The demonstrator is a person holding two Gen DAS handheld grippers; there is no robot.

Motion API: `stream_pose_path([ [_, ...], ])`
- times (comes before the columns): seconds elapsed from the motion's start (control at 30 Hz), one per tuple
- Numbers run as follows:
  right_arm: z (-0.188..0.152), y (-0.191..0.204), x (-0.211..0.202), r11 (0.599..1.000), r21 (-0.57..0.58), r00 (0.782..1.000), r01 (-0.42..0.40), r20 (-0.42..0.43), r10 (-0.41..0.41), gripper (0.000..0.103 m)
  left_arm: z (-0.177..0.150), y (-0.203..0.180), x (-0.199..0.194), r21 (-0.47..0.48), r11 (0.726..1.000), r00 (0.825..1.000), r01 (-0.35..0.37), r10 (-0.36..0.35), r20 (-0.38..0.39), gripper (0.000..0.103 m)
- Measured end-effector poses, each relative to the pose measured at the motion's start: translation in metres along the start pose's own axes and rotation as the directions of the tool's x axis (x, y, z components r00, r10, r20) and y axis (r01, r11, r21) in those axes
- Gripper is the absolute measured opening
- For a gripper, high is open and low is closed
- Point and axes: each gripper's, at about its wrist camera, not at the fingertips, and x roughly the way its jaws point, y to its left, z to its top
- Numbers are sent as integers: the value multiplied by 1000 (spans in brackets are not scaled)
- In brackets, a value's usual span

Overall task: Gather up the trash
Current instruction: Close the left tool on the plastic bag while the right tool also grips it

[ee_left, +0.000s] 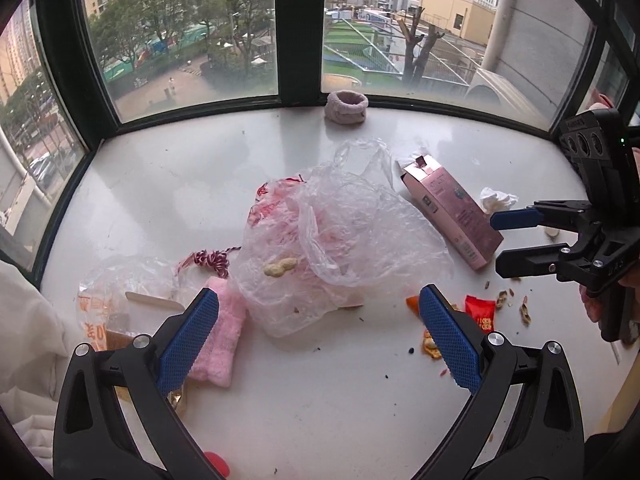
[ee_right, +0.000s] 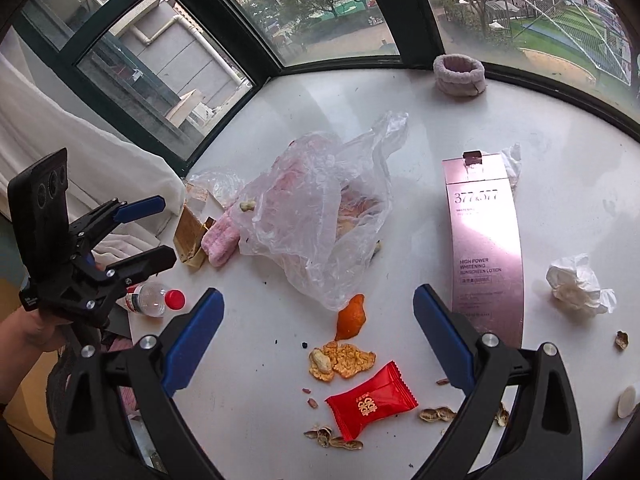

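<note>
— Two sets of tongs, both spread wide and holding nothing. The left tongs (ee_left: 318, 322) hover over the crumpled clear plastic bag (ee_left: 340, 236) in the middle of the white bench (ee_left: 160, 184); the right tongs (ee_right: 316, 334) hang above a scatter of scraps at the near edge.

— Which scraps?

— A red foil snack packet (ee_right: 370, 404), an orange peel piece (ee_right: 352, 316), a crumbly yellow cracker bit (ee_right: 348, 360) and several peanut shells (ee_right: 436, 414). Just right of them lies a long pink sunscreen lotion carton (ee_right: 484, 248), flat, with a crumpled white tissue (ee_right: 580, 284) beside it.

— And by the bag?

— One whole peanut (ee_left: 280, 267) rests on the plastic. A fluffy pink cloth (ee_left: 222, 336) touches the bag's left edge, with a red-and-white twisted cord (ee_left: 210, 260) just behind it and a second clear printed wrapper (ee_left: 116, 300) further left.

— Anything else?

— A mauve fabric ring (ee_left: 346, 107) by the window frame, well apart from the litter, and a small clear bottle with a red cap (ee_right: 154, 300) off the bench's left side.
</note>
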Motion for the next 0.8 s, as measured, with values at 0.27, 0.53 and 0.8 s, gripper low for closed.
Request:
stream_pose_path([
  [0.27,13,-19,34,998,55,999,-23,-20,25,93,16,19,46,30,999,999,36,-35,-12,97],
  [0.53,22,-22,59,998,57,999,-18,-32,20,93,21,37,81,66,995,996,78,-74,-55,97],
  [0.8,25,-19,75,994,90,997,-55,-48,59,66,10,38,105,38,986,980,160,-154,-128,92],
])
